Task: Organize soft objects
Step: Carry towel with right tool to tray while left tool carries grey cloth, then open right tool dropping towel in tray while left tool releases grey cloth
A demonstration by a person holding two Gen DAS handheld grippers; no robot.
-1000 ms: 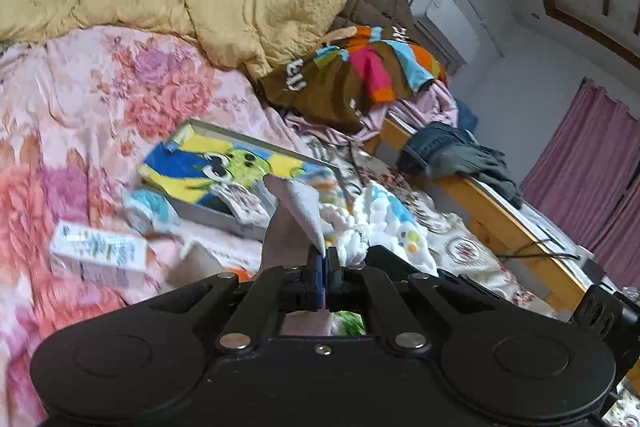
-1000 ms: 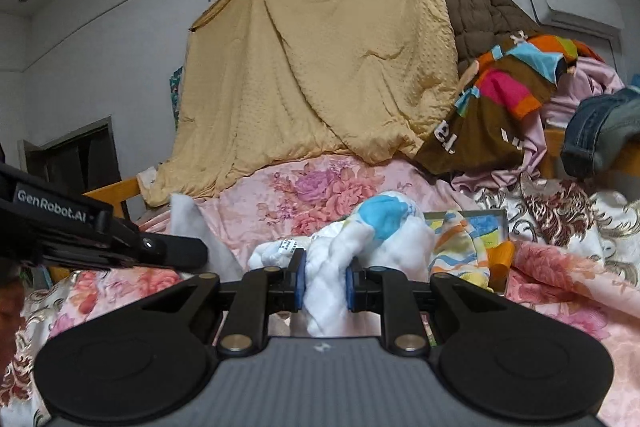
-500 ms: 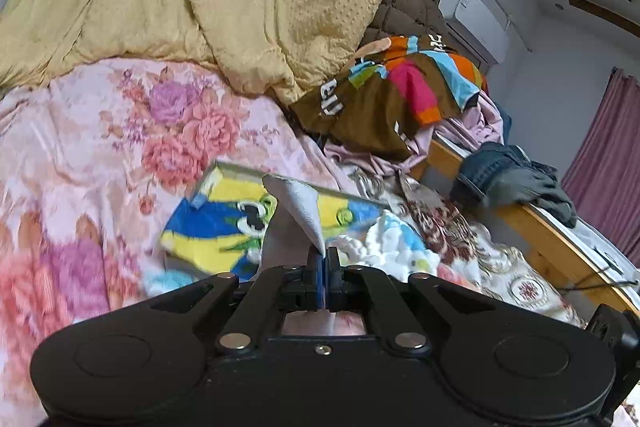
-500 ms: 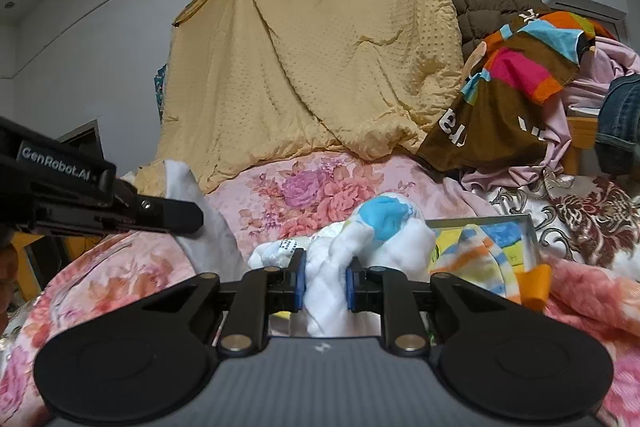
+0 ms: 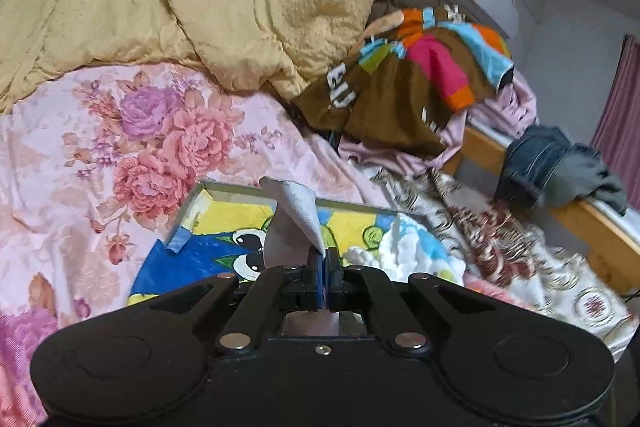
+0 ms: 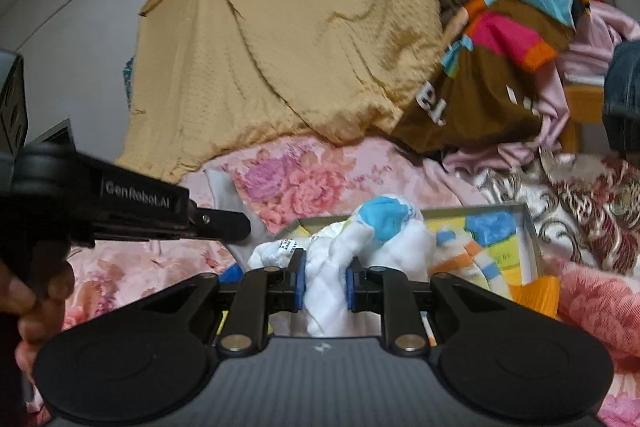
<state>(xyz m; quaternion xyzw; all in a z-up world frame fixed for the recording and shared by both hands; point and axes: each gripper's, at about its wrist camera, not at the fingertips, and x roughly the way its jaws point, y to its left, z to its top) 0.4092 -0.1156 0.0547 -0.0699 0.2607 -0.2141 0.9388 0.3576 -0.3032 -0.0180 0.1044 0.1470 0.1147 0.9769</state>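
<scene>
1. Left gripper (image 5: pixel 323 263), jaws pressed together, pinches a grey cloth (image 5: pixel 294 215) that stands up over the near edge of a shallow tray (image 5: pixel 224 187) on the floral quilt (image 5: pixel 120 131)
2. Right gripper (image 6: pixel 325 281) clamps a white-and-blue plush (image 6: pixel 376 239), held above the same tray, with a striped sock (image 6: pixel 476 259) just to its right
3. Behind, a yellow blanket (image 6: pixel 300 39) hangs beside piled clothes (image 6: pixel 500 67)

Left gripper (image 5: pixel 322 269) is clamped all the way on a cloth (image 5: pixel 294 217), right gripper (image 6: pixel 325 281) pinches a towel (image 6: pixel 362 247) between barely parted fingers, both angled slightly down.
</scene>
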